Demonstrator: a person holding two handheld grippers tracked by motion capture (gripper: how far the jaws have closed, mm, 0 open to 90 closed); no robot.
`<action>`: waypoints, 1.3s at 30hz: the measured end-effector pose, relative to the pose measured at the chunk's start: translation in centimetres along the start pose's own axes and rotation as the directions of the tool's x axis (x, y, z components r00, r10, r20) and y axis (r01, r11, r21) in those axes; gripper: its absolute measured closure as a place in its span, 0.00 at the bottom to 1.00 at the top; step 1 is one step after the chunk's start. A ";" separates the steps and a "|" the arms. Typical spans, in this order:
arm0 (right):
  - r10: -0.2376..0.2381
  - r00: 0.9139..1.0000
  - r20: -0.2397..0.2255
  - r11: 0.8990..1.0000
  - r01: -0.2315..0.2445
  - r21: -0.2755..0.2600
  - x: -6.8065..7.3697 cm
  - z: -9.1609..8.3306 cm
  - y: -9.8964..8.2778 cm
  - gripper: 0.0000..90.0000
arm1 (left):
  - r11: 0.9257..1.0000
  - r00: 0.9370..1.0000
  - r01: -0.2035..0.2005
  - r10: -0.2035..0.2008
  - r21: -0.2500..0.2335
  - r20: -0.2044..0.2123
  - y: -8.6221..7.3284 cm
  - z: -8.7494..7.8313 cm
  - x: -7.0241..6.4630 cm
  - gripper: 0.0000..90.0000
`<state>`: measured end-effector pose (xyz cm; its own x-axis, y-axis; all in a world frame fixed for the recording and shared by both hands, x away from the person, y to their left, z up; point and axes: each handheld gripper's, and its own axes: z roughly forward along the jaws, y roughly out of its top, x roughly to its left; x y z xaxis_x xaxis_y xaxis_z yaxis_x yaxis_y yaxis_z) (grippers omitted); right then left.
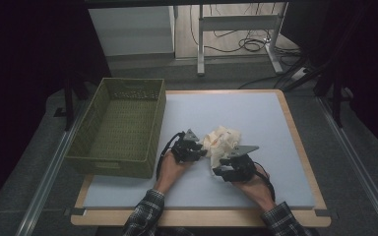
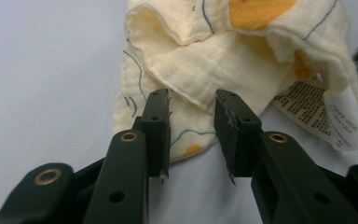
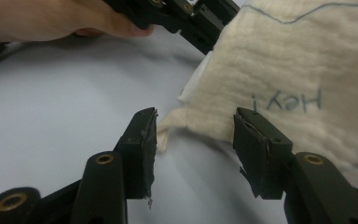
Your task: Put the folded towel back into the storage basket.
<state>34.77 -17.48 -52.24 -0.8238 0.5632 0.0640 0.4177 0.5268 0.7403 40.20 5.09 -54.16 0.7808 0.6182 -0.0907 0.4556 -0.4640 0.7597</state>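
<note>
A crumpled cream cloth [image 1: 222, 141] with orange patches and thin blue lines lies on the pale mat. In the left gripper view the cloth [image 2: 223, 60] shows folded layers and a printed care label [image 2: 317, 112]. My left gripper [image 1: 203, 150] [image 2: 191, 100] sits at the cloth's left side, jaws apart, with a folded edge lying between the tips and not pinched. My right gripper [image 1: 217, 166] [image 3: 196, 116] is at the cloth's near edge, jaws also apart, and a corner of the cloth [image 3: 284, 70], which bears the handwritten word "Hey!", reaches in between them. The left gripper [image 3: 186, 18] appears beyond.
A green woven basket [image 1: 109, 165] stands at the table's left side, close to my left hand. The pale mat [image 1: 256, 113] stretches bare behind and to the right of the cloth. A wooden table edge [image 1: 202, 216] runs along the front.
</note>
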 end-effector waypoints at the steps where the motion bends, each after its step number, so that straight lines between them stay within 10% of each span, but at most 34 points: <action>1: 0.000 1.000 0.000 1.000 0.000 0.000 0.0 0.0 0.0 0.55 | 1.000 1.000 0.000 0.000 0.000 0.000 0.0 0.0 0.0 0.74; 6: -0.039 0.994 0.100 0.999 0.036 0.032 0.2 1.5 0.3 0.74 | 1.000 1.000 -0.012 0.012 0.003 -0.013 0.0 0.0 -0.1 0.77; 11: -0.030 0.996 0.084 0.999 0.028 0.023 0.1 1.6 0.2 0.95 | 1.000 0.999 -0.028 0.028 0.000 -0.017 -0.1 -0.1 -0.2 0.89; 23: 0.017 0.993 0.115 0.999 -0.012 -0.038 -1.5 -3.4 -0.9 0.96 | 1.000 0.997 -0.010 0.009 -0.023 -0.077 -0.3 -0.5 -0.2 0.99; 31: 0.105 0.975 0.196 0.994 -0.098 -0.044 -4.9 -7.7 -3.8 0.96 | 1.000 0.996 0.004 -0.006 -0.020 -0.088 -0.4 -0.7 -0.1 0.93; 39: 0.153 0.967 0.203 0.988 -0.147 -0.044 -6.2 -8.7 -5.5 0.96 | 0.996 0.999 0.048 -0.047 -0.079 0.018 -0.3 -1.0 -0.2 0.71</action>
<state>34.24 -29.45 -50.89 -0.6555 0.7542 0.0394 0.5166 0.4097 0.7518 39.51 5.77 -53.68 0.7661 0.6279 -0.1375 0.4574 -0.3824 0.8028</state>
